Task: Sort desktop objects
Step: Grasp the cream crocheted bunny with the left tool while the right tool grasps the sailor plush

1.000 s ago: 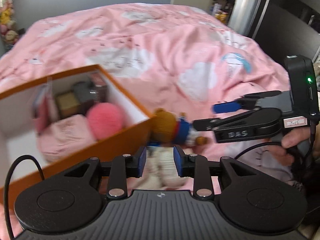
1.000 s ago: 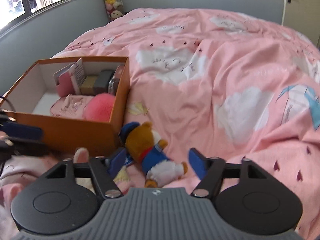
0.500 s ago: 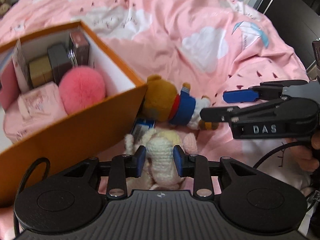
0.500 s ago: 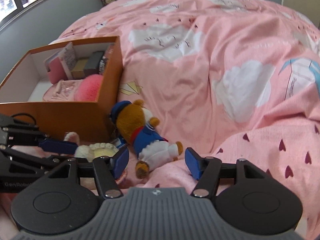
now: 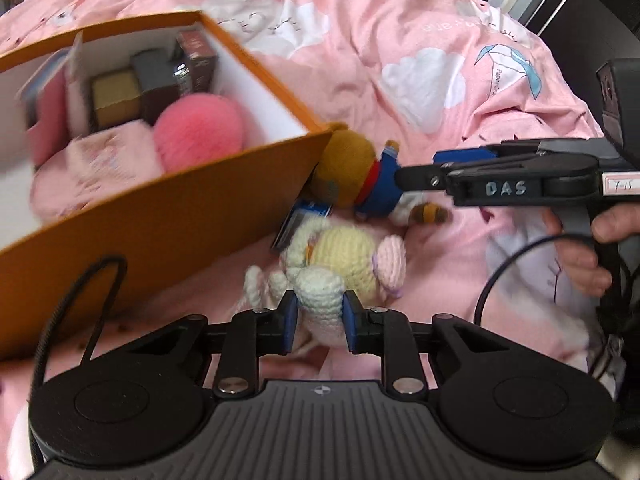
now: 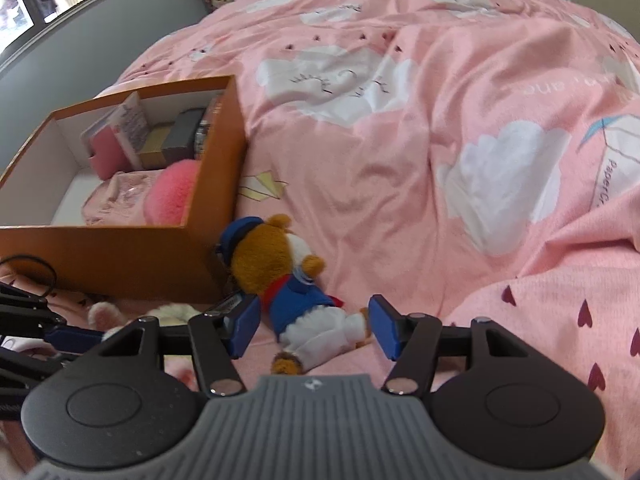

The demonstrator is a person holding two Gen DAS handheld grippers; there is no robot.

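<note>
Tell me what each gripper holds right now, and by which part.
Left gripper: jaws closing on the crocheted doll, on its white lower body. Right gripper: nothing gripped; jaws closing around the sailor bear, around its legs.

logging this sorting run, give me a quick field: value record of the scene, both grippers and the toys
surface: pink bedspread
box: orange box, open top, already holds a pink pompom and small boxes
left gripper: fingers closing around the crocheted doll, doll between them
right gripper: fingers closing, apart on either side of the sailor bear, not pressing it
sailor bear: lying on the bedspread beside the box corner
crocheted doll: on the bedspread in front of the box
</note>
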